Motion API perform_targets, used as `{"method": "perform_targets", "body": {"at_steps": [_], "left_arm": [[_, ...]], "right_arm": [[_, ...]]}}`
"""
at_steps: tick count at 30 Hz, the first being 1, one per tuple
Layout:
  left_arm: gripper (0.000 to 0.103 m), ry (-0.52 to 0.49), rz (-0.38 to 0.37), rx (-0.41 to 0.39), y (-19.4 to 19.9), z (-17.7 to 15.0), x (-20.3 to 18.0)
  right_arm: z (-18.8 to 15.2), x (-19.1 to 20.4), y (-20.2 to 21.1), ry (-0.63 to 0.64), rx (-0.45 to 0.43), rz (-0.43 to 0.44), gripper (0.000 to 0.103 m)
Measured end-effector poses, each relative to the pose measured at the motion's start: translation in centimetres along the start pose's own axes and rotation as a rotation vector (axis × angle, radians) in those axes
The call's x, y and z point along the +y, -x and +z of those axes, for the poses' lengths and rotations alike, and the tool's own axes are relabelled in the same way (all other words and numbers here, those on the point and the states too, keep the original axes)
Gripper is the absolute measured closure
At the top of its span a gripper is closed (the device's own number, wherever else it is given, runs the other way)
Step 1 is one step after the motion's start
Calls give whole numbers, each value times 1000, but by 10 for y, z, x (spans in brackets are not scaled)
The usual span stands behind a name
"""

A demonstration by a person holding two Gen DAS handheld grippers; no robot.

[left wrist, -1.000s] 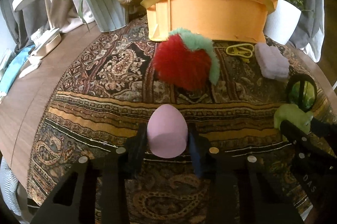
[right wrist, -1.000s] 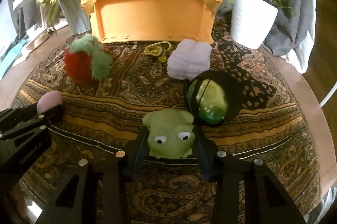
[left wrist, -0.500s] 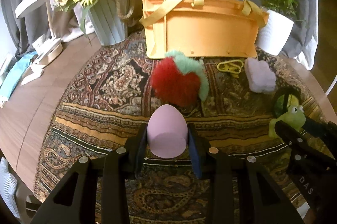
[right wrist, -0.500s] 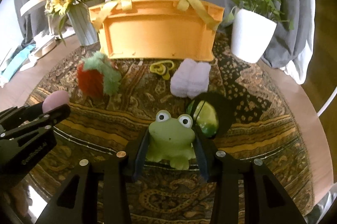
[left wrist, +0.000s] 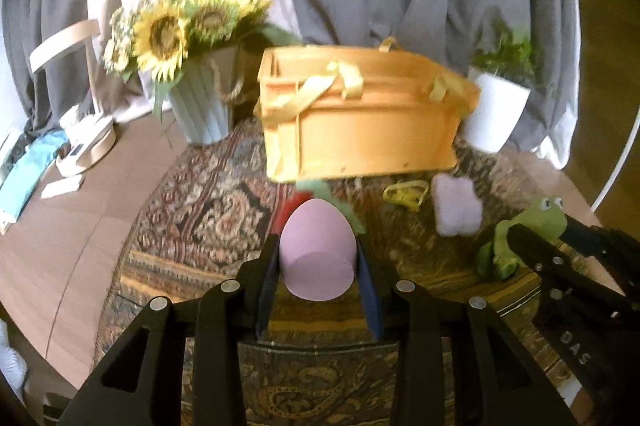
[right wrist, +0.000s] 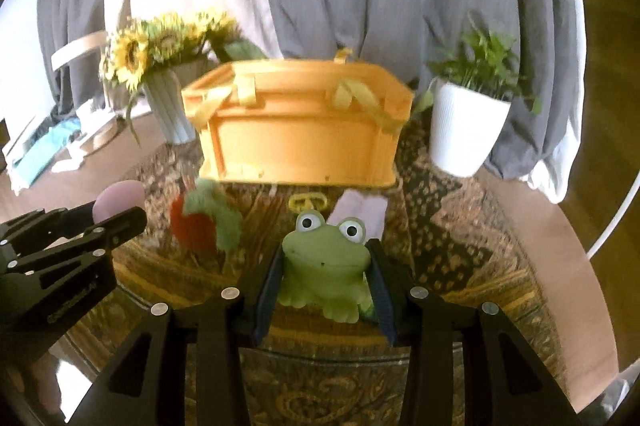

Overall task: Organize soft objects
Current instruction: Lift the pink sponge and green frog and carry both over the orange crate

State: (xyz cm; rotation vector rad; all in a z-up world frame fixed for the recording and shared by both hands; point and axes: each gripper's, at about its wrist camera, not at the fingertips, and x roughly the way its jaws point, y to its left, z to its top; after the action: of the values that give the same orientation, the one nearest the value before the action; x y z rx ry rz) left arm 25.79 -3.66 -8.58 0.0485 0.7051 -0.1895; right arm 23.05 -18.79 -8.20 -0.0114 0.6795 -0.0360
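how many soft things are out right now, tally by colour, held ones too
Pink or lilac: 2, the pink egg-shaped sponge in the left gripper and the fluffy lilac pad on the patterned cloth
Green: 1, the green rubber frog in the right gripper
Red and green: 1, the furry red and green strawberry plush
Total: 4

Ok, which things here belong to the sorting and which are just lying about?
Job:
pink egg in left gripper
green frog in right gripper
red fluffy toy
lilac pad
orange basket

Lying about:
sunflower vase
white plant pot
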Motion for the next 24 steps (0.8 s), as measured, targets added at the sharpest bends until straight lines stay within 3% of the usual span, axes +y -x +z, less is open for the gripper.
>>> {"method": "perform_targets", "body": {"at_steps": [7,24], "left_arm": [[66,-22,-14,-112,29,31,-2],[67,-18,-29,-254,45,86,5]], "right_arm": [[28,-2,16,-14,-81,4,60],[87,0,33,-19,-267,-23,60]]}}
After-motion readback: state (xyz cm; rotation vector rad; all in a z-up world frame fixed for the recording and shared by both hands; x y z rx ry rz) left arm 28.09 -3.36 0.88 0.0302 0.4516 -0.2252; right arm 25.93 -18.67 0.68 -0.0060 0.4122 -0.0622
